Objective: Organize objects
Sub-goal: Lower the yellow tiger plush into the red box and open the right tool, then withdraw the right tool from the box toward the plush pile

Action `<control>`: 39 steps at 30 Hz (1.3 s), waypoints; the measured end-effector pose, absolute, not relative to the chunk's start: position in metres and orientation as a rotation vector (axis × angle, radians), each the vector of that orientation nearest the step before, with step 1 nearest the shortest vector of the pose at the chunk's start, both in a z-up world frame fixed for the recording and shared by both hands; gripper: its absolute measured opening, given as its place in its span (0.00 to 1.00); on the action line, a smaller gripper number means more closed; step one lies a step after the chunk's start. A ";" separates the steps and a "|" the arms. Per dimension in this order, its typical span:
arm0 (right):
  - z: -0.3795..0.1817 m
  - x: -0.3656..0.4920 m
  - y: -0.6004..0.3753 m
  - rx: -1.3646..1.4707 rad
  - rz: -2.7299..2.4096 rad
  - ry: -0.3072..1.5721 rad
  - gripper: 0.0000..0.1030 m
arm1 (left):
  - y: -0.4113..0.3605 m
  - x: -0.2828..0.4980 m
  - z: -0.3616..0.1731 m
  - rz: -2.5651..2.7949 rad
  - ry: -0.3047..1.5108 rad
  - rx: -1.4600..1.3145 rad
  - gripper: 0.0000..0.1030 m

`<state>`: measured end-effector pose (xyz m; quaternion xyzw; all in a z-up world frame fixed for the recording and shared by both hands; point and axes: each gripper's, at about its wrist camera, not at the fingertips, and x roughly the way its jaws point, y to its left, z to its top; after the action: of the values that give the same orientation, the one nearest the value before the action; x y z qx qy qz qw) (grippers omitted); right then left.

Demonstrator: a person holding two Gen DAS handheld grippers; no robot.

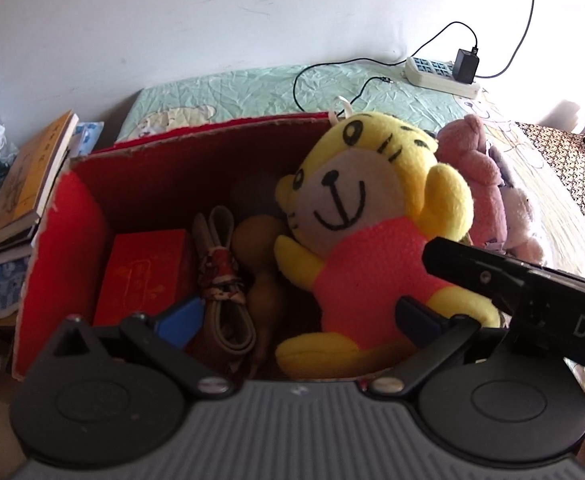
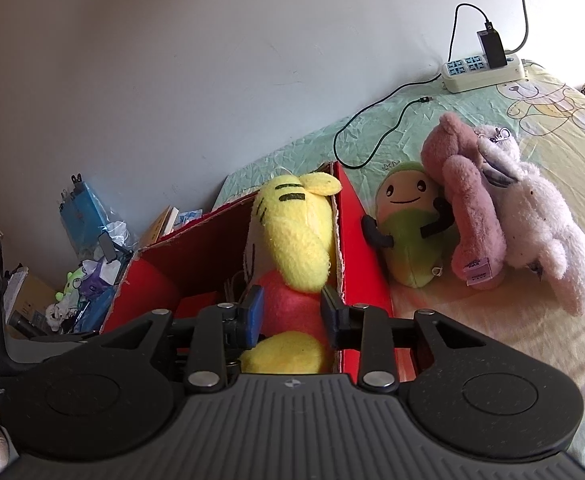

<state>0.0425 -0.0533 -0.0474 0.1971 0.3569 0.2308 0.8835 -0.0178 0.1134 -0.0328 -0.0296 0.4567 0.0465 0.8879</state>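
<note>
A yellow tiger plush [image 1: 356, 216] in a red shirt lies in the right part of the red cardboard box [image 1: 196, 128], its head against the far right corner. In the right wrist view the plush [image 2: 292, 224] has its red body between the fingers of my right gripper [image 2: 292, 312]; the pads flank it loosely and the toy rests on the box [image 2: 356, 240]. My left gripper [image 1: 300, 316] hovers over the box's near edge, jaws wide apart and gripping nothing. The right gripper's black housing [image 1: 532, 288] reaches in from the right.
The box also holds a small red carton [image 1: 144, 276], a coiled belt [image 1: 220, 280] and a brown gourd [image 1: 260, 264]. On the bed beside it lie a green plush [image 2: 408, 232], a pink plush [image 2: 468, 208] and a white plush [image 2: 540, 232]. A power strip [image 2: 480, 72] is by the wall, books [image 1: 28, 184] at left.
</note>
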 end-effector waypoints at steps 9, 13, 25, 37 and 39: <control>-0.041 0.027 -0.056 0.385 0.475 0.707 0.39 | 0.101 -0.032 -0.024 0.123 0.945 -0.016 0.99; -0.039 0.021 -0.058 0.397 0.483 0.697 0.40 | 0.097 -0.040 -0.018 0.138 0.927 0.004 0.99; -0.039 0.008 -0.070 0.418 0.531 0.702 0.40 | 0.084 -0.054 -0.014 0.157 0.940 0.003 0.99; -0.041 0.014 -0.087 0.374 0.665 0.748 0.40 | 0.059 -0.058 -0.021 0.231 0.992 -0.035 0.99; -0.042 0.016 -0.093 0.366 0.682 0.759 0.40 | 0.051 -0.057 -0.023 0.241 1.005 -0.035 0.99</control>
<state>0.0157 -0.0930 -0.0423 0.1742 0.3611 0.3246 0.8567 -0.0570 0.0512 -0.0233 -0.0166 0.4803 0.1153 0.8693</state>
